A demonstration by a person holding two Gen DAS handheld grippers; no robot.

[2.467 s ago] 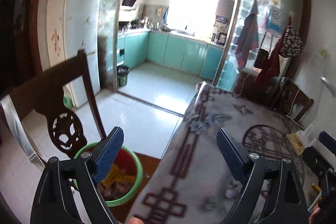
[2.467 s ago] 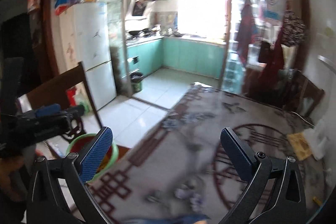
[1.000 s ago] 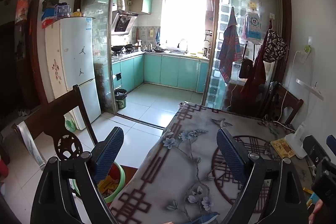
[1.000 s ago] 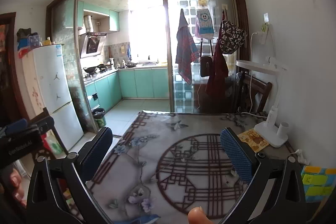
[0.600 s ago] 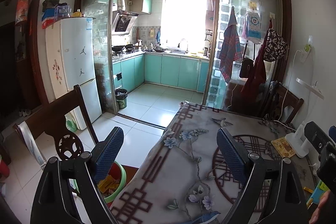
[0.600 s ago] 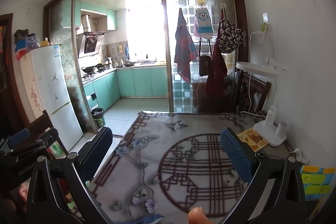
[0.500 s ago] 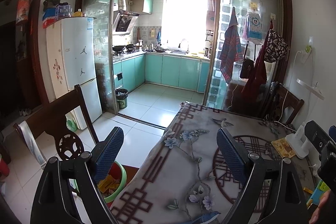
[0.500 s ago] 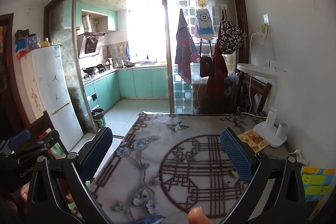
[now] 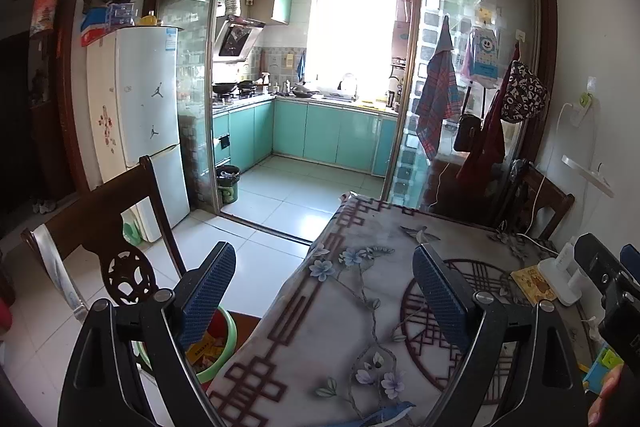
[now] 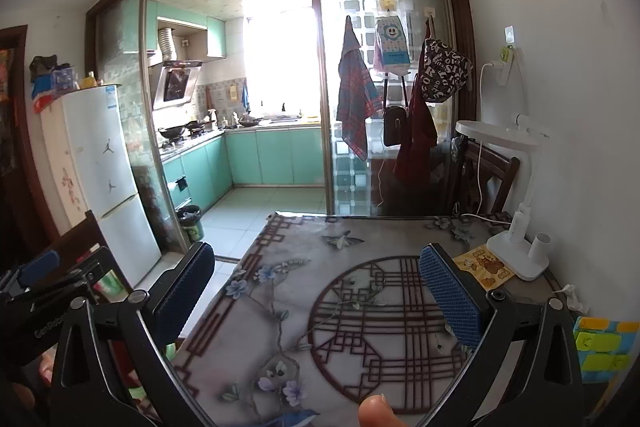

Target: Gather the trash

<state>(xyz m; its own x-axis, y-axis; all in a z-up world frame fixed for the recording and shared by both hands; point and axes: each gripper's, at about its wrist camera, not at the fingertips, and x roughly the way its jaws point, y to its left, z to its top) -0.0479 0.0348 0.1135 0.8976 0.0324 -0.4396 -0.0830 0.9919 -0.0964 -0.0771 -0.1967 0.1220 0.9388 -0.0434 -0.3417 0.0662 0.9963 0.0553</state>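
Hovering over the near edge of a dining table (image 9: 360, 307), the left gripper (image 9: 324, 291) shows its blue-padded jaws spread wide with nothing between them. Low at the left, a green bin (image 9: 216, 351) holding red and yellow trash sits on the floor beside the table, partly behind the left pad and below a dark wooden chair (image 9: 100, 223). The patterned tablecloth (image 10: 360, 307) fills the gap between the jaws. Further right, the right gripper (image 10: 316, 283) also stands wide open and empty above the cloth's round lattice motif. A yellow printed card (image 10: 484, 267) lies just beyond its right pad, touching the base of a white desk lamp (image 10: 516, 251). A small crumpled white scrap (image 10: 572, 297) rests near the wall, above a blue-and-yellow block (image 10: 604, 347) at the frame's right edge.
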